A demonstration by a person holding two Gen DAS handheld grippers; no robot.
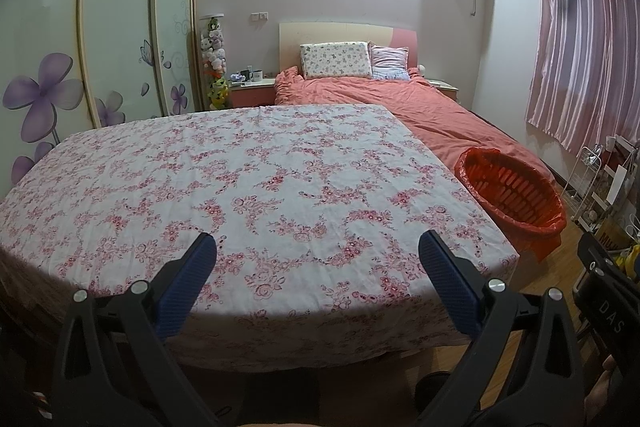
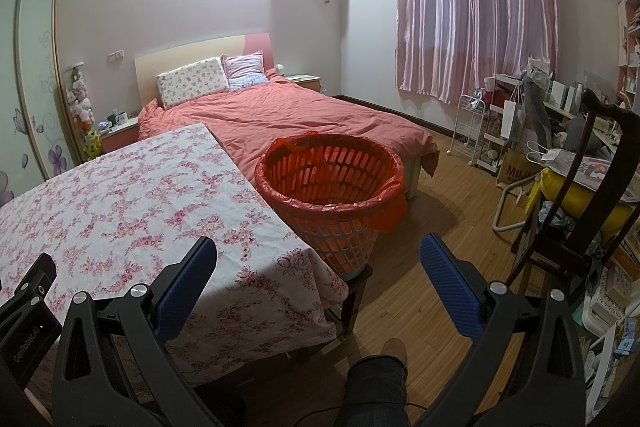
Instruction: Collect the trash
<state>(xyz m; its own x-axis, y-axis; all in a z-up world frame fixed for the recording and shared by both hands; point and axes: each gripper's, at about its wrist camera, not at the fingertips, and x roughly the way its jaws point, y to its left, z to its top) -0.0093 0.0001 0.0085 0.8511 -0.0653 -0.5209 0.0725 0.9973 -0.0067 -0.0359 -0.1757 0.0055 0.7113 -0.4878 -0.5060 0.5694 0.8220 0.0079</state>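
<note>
An orange slatted trash basket [image 2: 328, 183] lined with a red bag stands on a low stool at the right edge of the table; it also shows in the left wrist view [image 1: 512, 191]. The table [image 1: 256, 179] carries a pink floral cloth and I see no trash on it. My left gripper [image 1: 318, 247] is open and empty above the table's near edge. My right gripper [image 2: 318, 247] is open and empty, over the table's right corner [image 2: 312, 259] in front of the basket.
A bed [image 2: 280, 115] with a salmon cover lies behind the table. A dark wooden chair [image 2: 592, 195], a white rack [image 2: 472, 123] and cluttered bags stand to the right on the wood floor. A wardrobe [image 1: 80, 59] is at the left. The person's leg [image 2: 376, 383] is below.
</note>
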